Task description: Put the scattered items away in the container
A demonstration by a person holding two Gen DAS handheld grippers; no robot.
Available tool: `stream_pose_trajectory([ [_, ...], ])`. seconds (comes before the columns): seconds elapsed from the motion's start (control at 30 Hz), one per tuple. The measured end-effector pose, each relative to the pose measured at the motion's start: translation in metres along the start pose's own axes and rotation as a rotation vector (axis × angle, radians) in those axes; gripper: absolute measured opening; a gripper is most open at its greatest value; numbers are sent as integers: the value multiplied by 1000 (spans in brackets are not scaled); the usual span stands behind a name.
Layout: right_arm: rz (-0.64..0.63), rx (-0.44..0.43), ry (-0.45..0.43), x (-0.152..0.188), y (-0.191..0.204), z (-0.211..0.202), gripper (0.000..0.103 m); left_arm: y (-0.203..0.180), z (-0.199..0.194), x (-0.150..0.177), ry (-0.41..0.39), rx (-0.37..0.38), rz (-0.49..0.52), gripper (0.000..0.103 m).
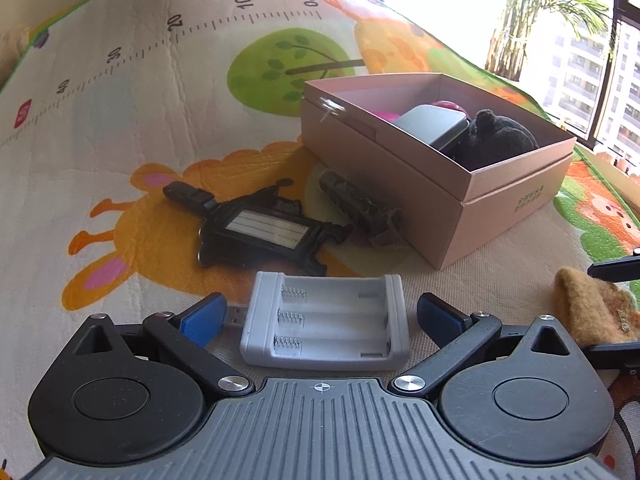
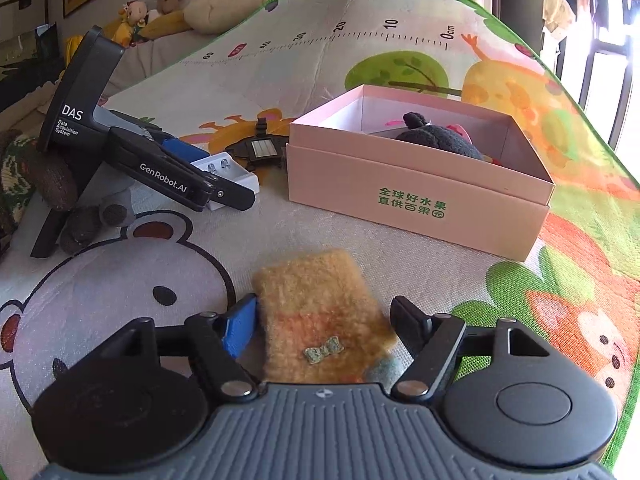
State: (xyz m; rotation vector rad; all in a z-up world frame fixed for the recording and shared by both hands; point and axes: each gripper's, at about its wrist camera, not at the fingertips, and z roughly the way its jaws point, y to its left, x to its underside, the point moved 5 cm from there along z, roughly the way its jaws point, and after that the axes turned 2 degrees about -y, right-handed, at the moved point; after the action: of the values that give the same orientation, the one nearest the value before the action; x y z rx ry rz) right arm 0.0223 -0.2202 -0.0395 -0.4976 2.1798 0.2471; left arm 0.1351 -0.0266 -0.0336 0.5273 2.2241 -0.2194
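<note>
Both grippers straddle targets: your left gripper (image 1: 320, 316) gapes around the battery holder (image 1: 326, 326), right gripper (image 2: 324, 328) brackets the felt pouch (image 2: 320, 312), unclamped; pink box (image 2: 416, 204) waits upper right.

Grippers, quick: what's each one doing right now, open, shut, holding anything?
Left gripper: open, straddling the white battery holder, not gripping.
Right gripper: open around the orange felt pouch; no firm grip visible.

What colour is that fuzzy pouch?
Orange-tan pouch, with a small green bow; clearest in the right wrist view.
</note>
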Motion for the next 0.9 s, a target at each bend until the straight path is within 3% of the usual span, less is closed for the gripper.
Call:
stream_pose_trajectory([
  [0.07, 1, 0, 3, 1, 2, -2, 70, -6, -5, 2, -1, 15, 14, 96],
  [0.23, 8, -31, 28, 3, 7, -13, 56, -22, -21, 11, -5, 34, 31, 96],
  [0.33, 10, -44, 45, 6, 8, -23, 53, -33, -37, 16, -23, 65, 25, 96],
  [0.7, 19, 3, 35, 6, -9, -60, 50, -85, -75, 18, -62, 163, 83, 96],
  [0.9, 124, 29, 7, -9, -38, -85, 50, -96, -85, -3, -118, 180, 103, 96],
])
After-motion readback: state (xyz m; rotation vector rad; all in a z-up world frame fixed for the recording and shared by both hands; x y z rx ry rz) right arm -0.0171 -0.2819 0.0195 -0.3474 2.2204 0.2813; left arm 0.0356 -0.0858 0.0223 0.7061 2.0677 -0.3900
